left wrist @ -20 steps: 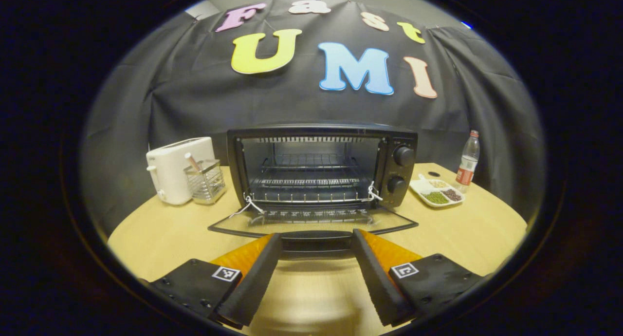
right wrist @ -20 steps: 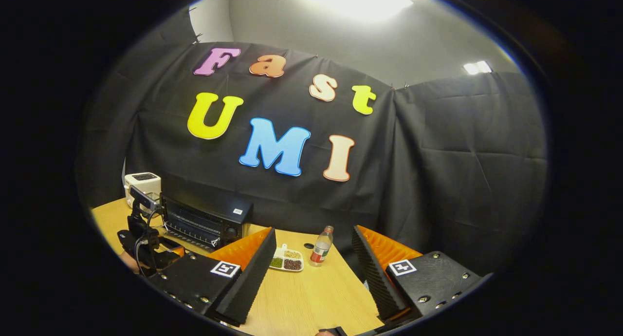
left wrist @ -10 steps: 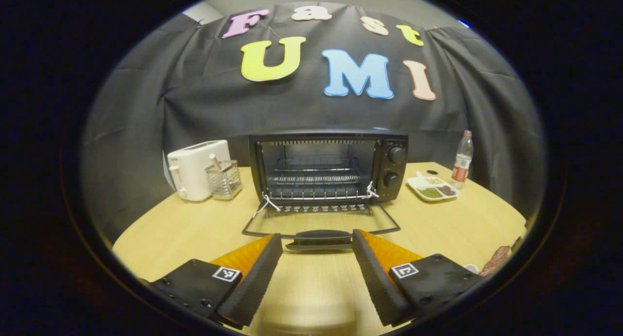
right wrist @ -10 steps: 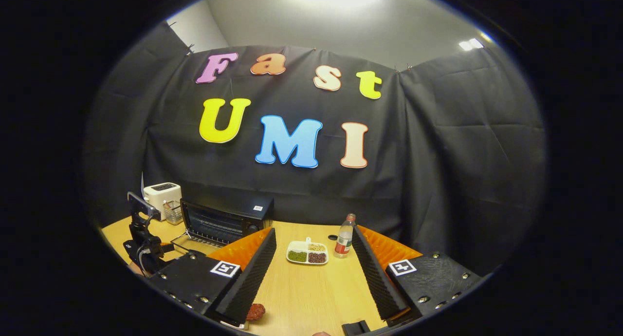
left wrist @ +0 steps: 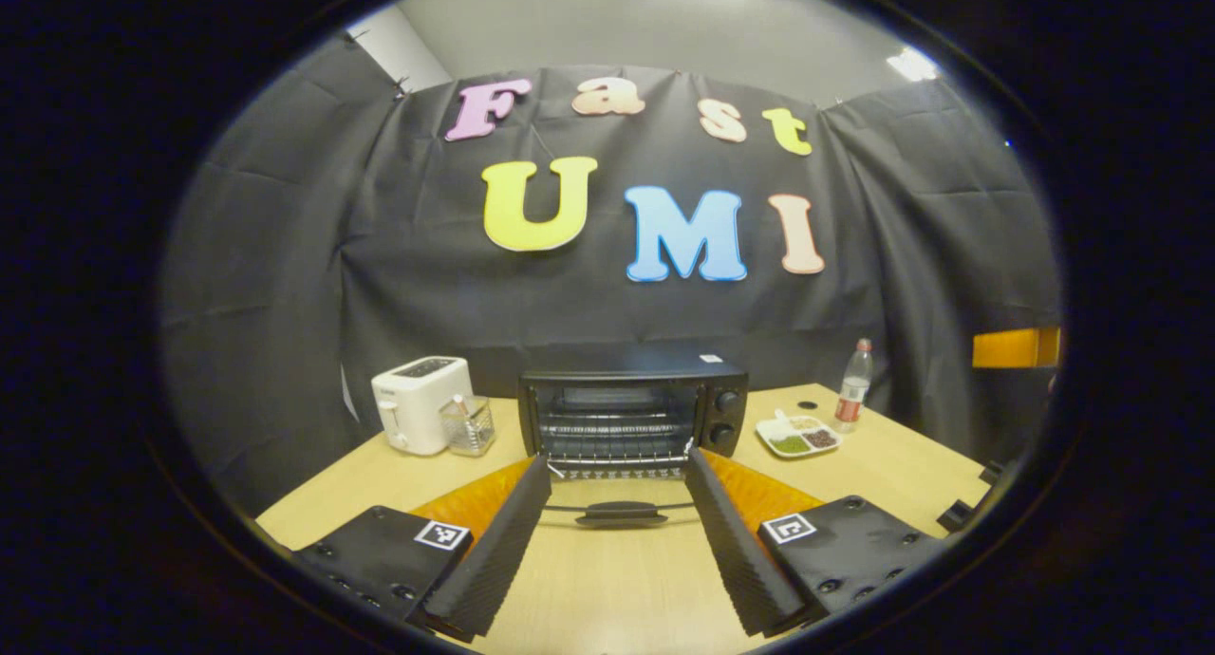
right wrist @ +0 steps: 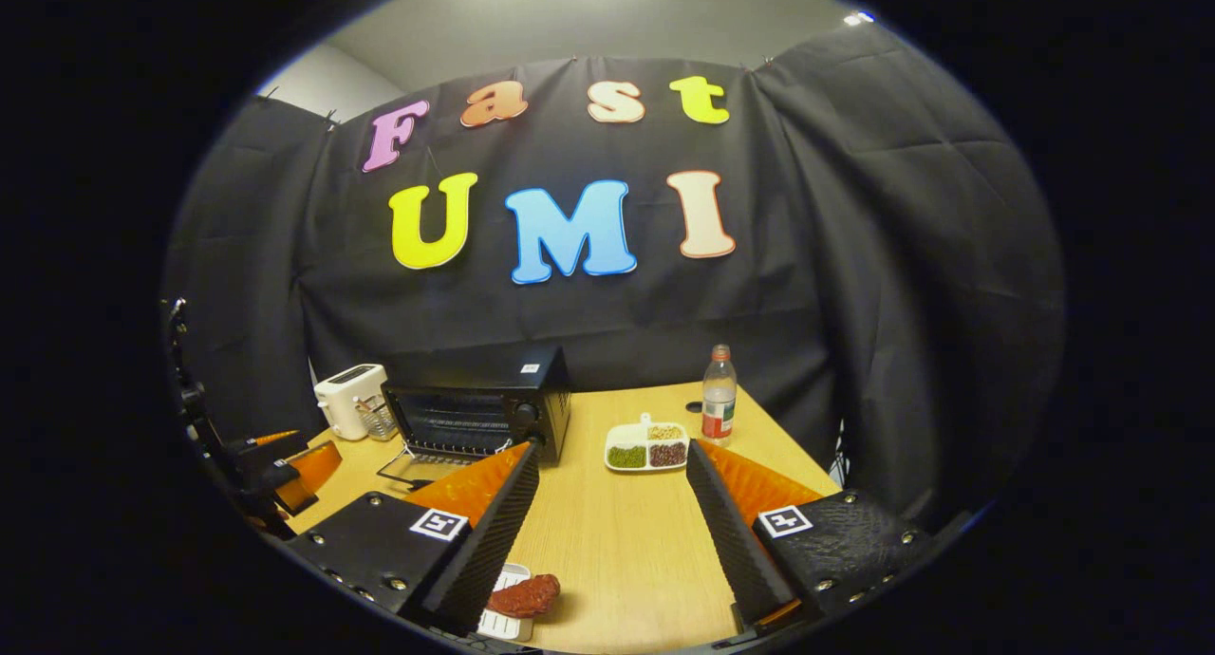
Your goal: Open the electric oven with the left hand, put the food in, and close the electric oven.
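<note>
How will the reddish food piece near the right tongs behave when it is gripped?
The reddish food piece looks lumpy and glossy, so it may be soft and slightly slippery. It overhangs a small white tray, which could shift. It seems light.

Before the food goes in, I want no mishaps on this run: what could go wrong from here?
The oven door lies open and flat over the table; an approaching hand-held gripper could knock its handle. The reddish food sits partly on a small white tray near the table edge, so a clumsy grasp by the right hand-held gripper might push it off.
</note>
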{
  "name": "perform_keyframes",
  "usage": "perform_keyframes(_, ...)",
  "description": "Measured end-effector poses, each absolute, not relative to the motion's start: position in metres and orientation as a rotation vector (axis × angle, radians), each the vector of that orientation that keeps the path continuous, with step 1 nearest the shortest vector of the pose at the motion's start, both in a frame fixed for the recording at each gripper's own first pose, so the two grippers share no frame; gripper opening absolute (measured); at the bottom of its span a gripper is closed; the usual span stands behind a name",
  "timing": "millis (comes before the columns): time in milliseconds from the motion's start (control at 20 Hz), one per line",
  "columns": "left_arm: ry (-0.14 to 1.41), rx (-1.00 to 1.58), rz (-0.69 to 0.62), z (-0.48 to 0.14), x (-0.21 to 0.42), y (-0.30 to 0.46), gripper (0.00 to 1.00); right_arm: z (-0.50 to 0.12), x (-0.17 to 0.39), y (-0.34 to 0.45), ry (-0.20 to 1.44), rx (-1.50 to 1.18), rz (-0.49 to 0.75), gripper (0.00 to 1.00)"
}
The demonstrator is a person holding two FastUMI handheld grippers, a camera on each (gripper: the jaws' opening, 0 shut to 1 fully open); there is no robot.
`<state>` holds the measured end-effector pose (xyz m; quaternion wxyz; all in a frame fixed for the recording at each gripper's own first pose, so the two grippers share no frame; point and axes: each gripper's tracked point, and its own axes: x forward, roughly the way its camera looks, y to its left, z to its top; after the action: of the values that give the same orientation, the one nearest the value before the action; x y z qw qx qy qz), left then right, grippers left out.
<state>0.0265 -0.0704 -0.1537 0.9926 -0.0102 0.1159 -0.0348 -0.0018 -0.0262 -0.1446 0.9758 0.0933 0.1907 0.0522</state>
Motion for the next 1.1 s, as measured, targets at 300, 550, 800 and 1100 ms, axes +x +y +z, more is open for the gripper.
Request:
perform_keyframes(300,0.155,0.001,-0.023,-0.102,-0.001,-0.056,1.00,-0.199,-0.011,0.002,0.557,0.333,0.205,0.98)
perform_keyframes(550,0.125,0.017,0.001,-0.082,-0.018,-0.048,1.00,-0.247,-0.025,0.025,0.717,0.444,0.254,0.99)
perform_keyframes(800,0.132,0.039,0.009,-0.079,-0.025,-0.043,1.00,-0.288,-0.047,0.041,0.858,0.545,0.264,0.93)
perform_keyframes(1100,0.114,0.040,0.006,-0.069,-0.017,-0.041,1.00,-0.317,-0.060,0.064,1.003,0.717,0.293,0.93)
